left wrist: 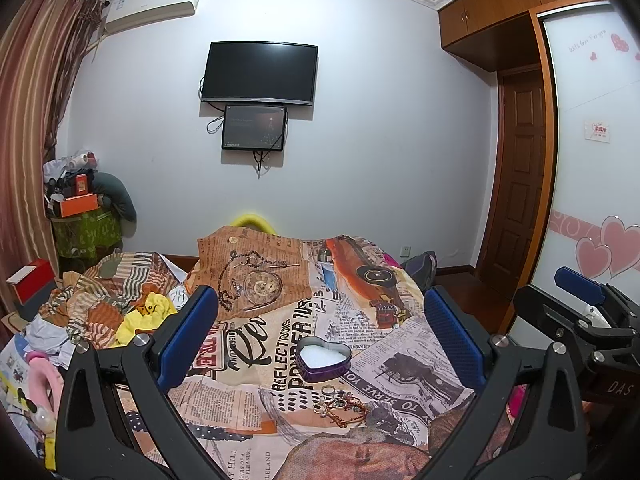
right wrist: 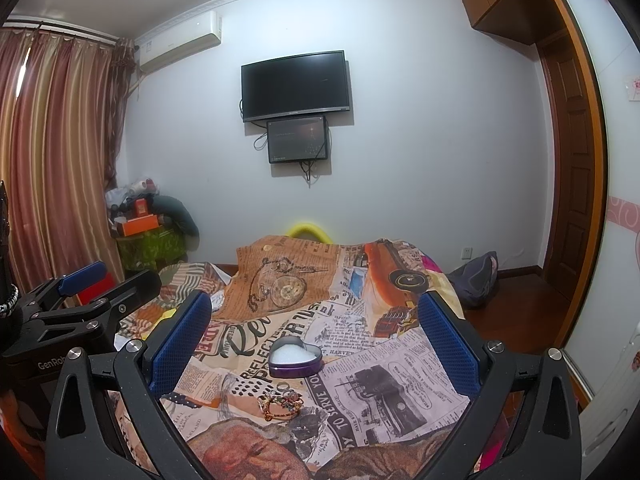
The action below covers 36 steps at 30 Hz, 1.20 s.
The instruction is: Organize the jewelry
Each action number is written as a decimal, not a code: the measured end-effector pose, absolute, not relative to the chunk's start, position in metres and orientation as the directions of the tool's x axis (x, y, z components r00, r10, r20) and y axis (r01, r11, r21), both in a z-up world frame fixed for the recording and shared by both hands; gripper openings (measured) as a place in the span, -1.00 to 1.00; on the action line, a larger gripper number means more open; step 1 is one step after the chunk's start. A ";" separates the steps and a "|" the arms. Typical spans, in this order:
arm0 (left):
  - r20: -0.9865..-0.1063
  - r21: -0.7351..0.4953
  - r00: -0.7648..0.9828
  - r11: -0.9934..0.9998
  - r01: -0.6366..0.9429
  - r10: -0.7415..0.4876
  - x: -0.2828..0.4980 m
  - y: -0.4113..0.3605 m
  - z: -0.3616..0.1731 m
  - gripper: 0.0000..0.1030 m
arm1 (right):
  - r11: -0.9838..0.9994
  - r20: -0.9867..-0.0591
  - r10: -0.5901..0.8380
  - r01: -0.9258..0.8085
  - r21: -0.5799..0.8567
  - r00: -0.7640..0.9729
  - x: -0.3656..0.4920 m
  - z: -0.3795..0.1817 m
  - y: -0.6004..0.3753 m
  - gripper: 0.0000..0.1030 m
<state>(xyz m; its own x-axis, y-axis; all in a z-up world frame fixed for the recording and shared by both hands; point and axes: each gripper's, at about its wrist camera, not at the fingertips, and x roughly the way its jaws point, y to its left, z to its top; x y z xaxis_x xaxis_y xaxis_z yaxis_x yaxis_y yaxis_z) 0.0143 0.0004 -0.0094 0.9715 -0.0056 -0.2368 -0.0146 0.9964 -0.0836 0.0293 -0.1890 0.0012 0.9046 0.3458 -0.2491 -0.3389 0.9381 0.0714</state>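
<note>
A purple heart-shaped tin [left wrist: 323, 361] with white filling lies open on the newspaper-print cloth [left wrist: 248, 360]; it also shows in the right wrist view [right wrist: 295, 356]. Just in front of it lies a small pile of jewelry [left wrist: 340, 404]: rings and a gold beaded bracelet, also seen in the right wrist view [right wrist: 282, 402]. My left gripper [left wrist: 320, 320] is open and empty, held above and behind the pile. My right gripper [right wrist: 314, 320] is open and empty too, beside the left one. Each gripper shows in the other's view, the right [left wrist: 580, 300] and the left [right wrist: 88, 284].
The cloth covers a raised surface with crumpled clothes [left wrist: 148, 312] to its left. A wall-mounted TV [left wrist: 260, 72] and small screen hang ahead. A cluttered stand [left wrist: 84, 208] is at the far left, a wooden door [left wrist: 516, 192] and wardrobe at right.
</note>
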 end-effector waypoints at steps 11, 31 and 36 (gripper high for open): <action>-0.238 -0.085 0.971 0.996 -0.015 -0.005 0.015 0.001 -0.010 1.00 | 0.938 -0.258 0.345 -0.339 0.071 0.902 0.031 -0.004 -0.188 0.99; -0.434 -0.080 0.899 0.992 -0.101 0.056 0.071 0.034 -0.064 1.00 | 0.951 -0.452 0.299 -0.304 0.064 0.841 0.084 -0.054 -0.184 0.99; -0.558 -0.099 0.828 0.988 -0.117 0.043 0.096 0.046 -0.102 0.81 | 0.951 -0.553 0.288 -0.302 0.068 0.782 0.106 -0.081 -0.183 0.99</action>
<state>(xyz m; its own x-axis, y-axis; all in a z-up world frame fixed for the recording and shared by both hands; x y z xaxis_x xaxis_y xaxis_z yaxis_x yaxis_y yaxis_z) 0.0962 0.0459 -0.1024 0.8284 0.0427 -0.5585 -0.1173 0.9882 -0.0985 0.1063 -0.1834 -0.0805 0.7822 0.2876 -0.5527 -0.3016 0.9510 0.0679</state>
